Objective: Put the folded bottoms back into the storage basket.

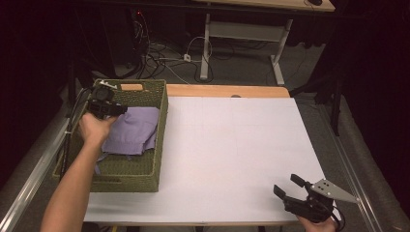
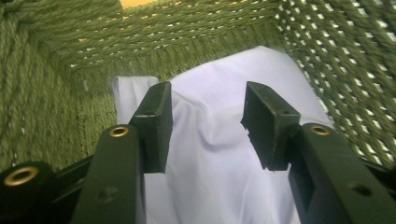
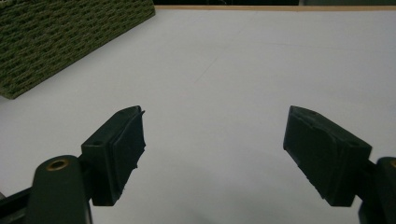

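Your white table [image 1: 232, 145] spreads wide and matte, its sheet smooth and bare from the centre out to 3 o'clock, likely kept free as a place to lay something out; a strip of pale wood edges it at 12 o'clock.

At 9 o'clock sits the green woven basket [image 1: 162, 130], a long rectangular bin of thick twisted cord, its walls open-weave enough that light pricks through them in the left gripper view. It seems parked at the table's side so that your left arm reaches it without crossing the work area.

Inside lies the lilac cloth [image 1: 135, 130], a soft, thin fabric, loosely folded and slumped in gentle creases against the basket's far wall.

Your left gripper [image 2: 208, 123] points down into the basket, its black jaws parted on either side of a raised fold of that cloth, not yet pinched on it. That reads as the set-up for a grab.

Your right gripper [image 3: 215, 154] rests at 5 o'clock near the table's front edge, well apart from the basket, jaws spread wide over bare white surface and holding nothing, apparently waiting. Its flat pads are hard-edged blocks, one slightly ragged at the rim.
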`<state>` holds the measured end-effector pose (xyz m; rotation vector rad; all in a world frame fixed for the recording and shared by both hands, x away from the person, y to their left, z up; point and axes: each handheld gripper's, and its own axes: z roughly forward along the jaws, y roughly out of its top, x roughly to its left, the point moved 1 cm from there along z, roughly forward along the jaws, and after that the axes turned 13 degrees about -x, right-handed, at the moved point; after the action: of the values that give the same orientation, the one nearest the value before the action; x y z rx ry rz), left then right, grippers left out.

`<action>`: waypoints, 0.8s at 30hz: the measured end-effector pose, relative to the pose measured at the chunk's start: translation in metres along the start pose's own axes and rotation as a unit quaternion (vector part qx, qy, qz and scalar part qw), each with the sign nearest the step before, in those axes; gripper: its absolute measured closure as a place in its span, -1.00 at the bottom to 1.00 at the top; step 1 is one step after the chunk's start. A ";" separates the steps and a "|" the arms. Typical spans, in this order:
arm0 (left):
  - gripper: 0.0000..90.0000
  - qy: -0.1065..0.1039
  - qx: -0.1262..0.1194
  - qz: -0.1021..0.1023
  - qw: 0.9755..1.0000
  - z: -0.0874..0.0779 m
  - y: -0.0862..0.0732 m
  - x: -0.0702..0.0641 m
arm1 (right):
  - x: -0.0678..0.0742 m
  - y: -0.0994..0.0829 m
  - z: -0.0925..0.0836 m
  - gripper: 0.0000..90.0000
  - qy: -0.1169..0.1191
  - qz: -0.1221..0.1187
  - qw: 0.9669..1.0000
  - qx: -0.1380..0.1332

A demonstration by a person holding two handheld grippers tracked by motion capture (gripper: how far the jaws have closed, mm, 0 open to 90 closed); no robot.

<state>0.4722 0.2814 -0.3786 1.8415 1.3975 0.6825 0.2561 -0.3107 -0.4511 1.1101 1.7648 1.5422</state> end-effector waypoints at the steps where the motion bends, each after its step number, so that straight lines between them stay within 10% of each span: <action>1: 0.08 -0.001 -0.007 0.001 1.000 -0.004 -0.001 0.000 | 0.000 0.000 0.000 -0.52 -0.002 0.000 1.000 -0.002; 24: -0.09 -0.061 -0.083 -0.035 0.994 -0.050 -0.041 0.002 | -0.001 0.001 -0.008 -0.52 -0.015 0.008 1.000 -0.026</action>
<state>0.4107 0.3006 -0.3809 1.6674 1.2806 0.6198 0.2506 -0.3156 -0.4484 1.1186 1.6898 1.5644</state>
